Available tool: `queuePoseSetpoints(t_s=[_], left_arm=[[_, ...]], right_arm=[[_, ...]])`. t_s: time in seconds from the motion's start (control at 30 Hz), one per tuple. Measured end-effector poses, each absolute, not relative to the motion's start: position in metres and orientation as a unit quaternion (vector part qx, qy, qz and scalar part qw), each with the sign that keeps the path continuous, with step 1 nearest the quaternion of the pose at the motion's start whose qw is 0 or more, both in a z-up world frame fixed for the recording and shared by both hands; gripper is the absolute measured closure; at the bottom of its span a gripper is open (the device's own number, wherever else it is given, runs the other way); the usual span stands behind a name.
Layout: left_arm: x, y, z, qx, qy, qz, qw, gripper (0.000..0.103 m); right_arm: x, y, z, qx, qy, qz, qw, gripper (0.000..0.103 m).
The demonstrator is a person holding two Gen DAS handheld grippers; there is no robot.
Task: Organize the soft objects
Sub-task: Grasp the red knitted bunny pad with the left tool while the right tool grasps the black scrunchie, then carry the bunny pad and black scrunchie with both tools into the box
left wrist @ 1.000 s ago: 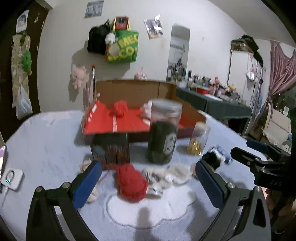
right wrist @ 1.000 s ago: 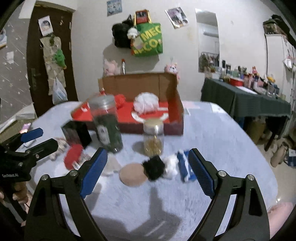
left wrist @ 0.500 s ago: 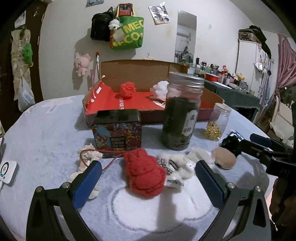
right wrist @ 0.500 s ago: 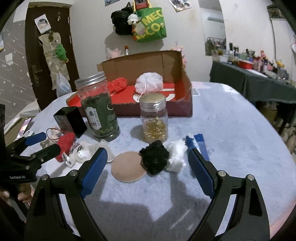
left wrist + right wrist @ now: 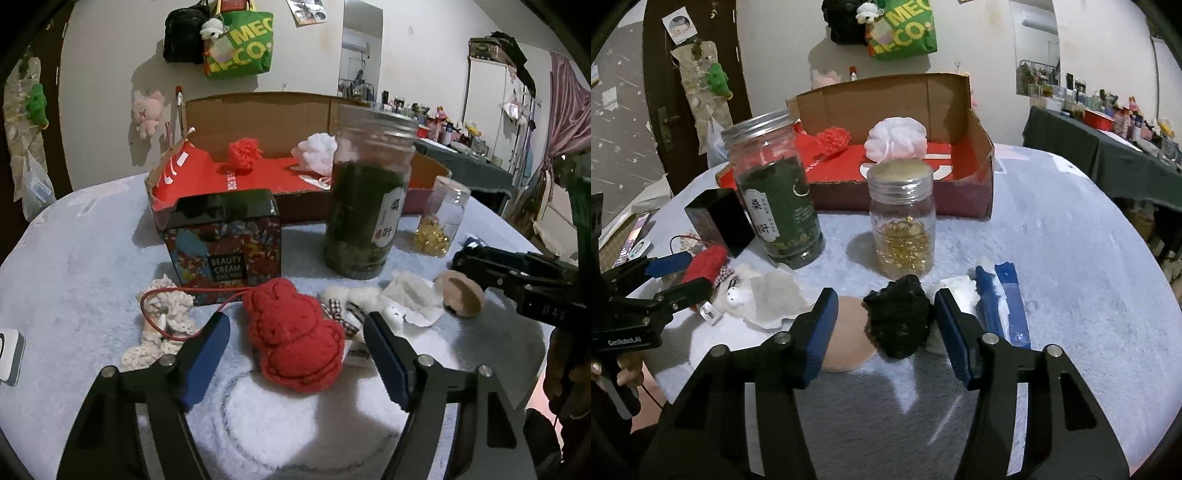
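Observation:
A red knitted toy (image 5: 295, 332) lies on the white cloth between the open fingers of my left gripper (image 5: 295, 328); it also shows in the right wrist view (image 5: 705, 264). A black pompom (image 5: 897, 319) lies between the open fingers of my right gripper (image 5: 884, 317), not clamped. A beige round puff (image 5: 846, 339), a white plush sheep (image 5: 738, 291), a white fluffy piece (image 5: 958, 291) and a cream crochet doll (image 5: 162, 321) lie around. A red-lined cardboard box (image 5: 975, 177) holds a red pompom (image 5: 833, 138) and a pink mesh puff (image 5: 895, 138).
A tall jar of green leaves (image 5: 774, 192), a small jar of gold capsules (image 5: 903, 225) and a patterned tin (image 5: 225, 240) stand between the soft things and the box. A blue-and-white item (image 5: 1001, 302) lies at right. A white device (image 5: 9, 350) sits at the left edge.
Both grippers have moved forward and down. The left one's fingers now flank the red knitted toy, the right one's the black pompom. Both have narrowed their opening.

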State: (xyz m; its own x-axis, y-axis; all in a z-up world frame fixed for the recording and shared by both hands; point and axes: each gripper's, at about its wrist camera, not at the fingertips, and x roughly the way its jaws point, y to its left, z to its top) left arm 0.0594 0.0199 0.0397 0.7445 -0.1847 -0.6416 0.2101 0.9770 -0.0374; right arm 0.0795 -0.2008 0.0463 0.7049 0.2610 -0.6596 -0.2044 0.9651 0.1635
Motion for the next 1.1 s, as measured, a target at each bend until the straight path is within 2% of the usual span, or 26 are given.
queuePoseSetpoints(t_s=[0.03, 0.07, 0.1, 0.13, 0.17, 0.27, 0.6, 1.1], left_arm=[[0.06, 0.02, 0.039, 0.02, 0.344, -0.103, 0.933, 0.028], [0.062, 0.021, 0.038, 0.02, 0.346, -0.103, 0.932, 0.029], [0.063, 0.022, 0.037, 0.019, 0.349, -0.106, 0.931, 0.034], [0.064, 0.022, 0.036, 0.016, 0.352, -0.112, 0.929, 0.044], [0.065, 0.023, 0.036, 0.011, 0.355, -0.121, 0.927, 0.051], [0.063, 0.024, 0.037, 0.004, 0.354, -0.131, 0.926, 0.053], [0.053, 0.013, 0.068, 0.019, 0.321, -0.154, 0.934, 0.053], [0.055, -0.004, 0.083, 0.022, 0.318, -0.193, 0.928, 0.053]], right_arm=[[0.08, -0.201, 0.045, 0.037, 0.365, 0.125, 0.922, 0.051], [0.081, -0.201, 0.044, 0.034, 0.367, 0.123, 0.921, 0.057], [0.082, -0.201, 0.042, 0.032, 0.37, 0.121, 0.921, 0.066], [0.083, -0.201, 0.04, 0.03, 0.374, 0.121, 0.919, 0.071], [0.083, -0.201, 0.039, 0.031, 0.374, 0.123, 0.919, 0.073], [0.078, -0.201, 0.041, 0.029, 0.363, 0.125, 0.923, 0.078], [0.064, -0.199, 0.067, 0.054, 0.335, 0.152, 0.928, 0.078], [0.064, -0.189, 0.09, 0.059, 0.315, 0.18, 0.93, 0.078]])
